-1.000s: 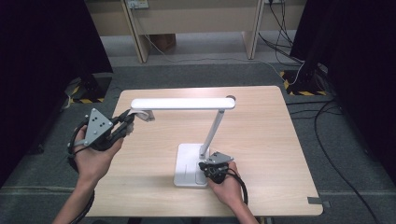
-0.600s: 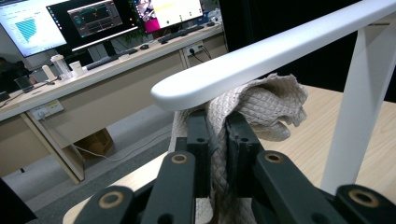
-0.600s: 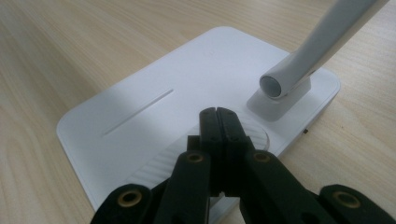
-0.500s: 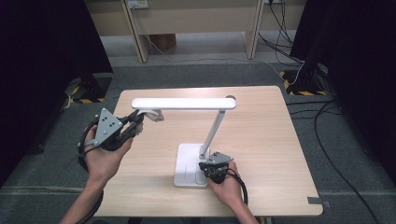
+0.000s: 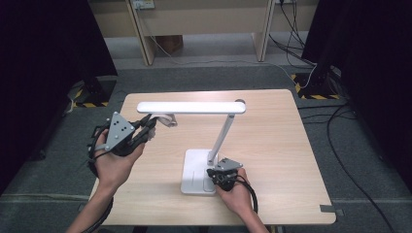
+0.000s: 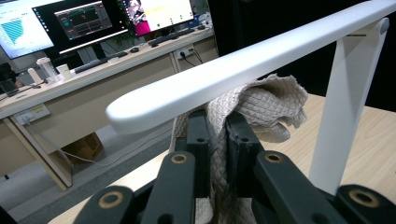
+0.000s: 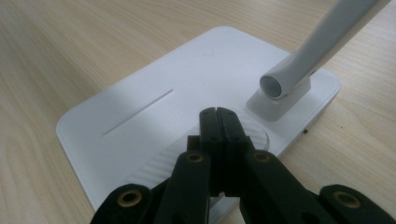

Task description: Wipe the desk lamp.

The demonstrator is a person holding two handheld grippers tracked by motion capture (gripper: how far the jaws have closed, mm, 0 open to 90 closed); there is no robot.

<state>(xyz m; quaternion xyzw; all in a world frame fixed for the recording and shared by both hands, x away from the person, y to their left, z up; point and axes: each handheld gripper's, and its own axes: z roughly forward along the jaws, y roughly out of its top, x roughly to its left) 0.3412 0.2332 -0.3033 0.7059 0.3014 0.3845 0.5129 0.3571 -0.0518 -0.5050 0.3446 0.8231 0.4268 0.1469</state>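
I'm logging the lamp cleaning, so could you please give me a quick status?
Left gripper shut on cloth, under lamp head. Right gripper shut, tips on lamp base. Nothing in the way.

I look down on a light wooden table (image 5: 277, 131), roughly square with rounded corners, filling the middle of the frame over grey carpet. One thing stands directly on it: a white desk lamp (image 5: 221, 136). Its flat rectangular base (image 5: 194, 170) sits on the wood in the lower centre of the frame, close to the near edge. The wood around the base is bare, pale grain.
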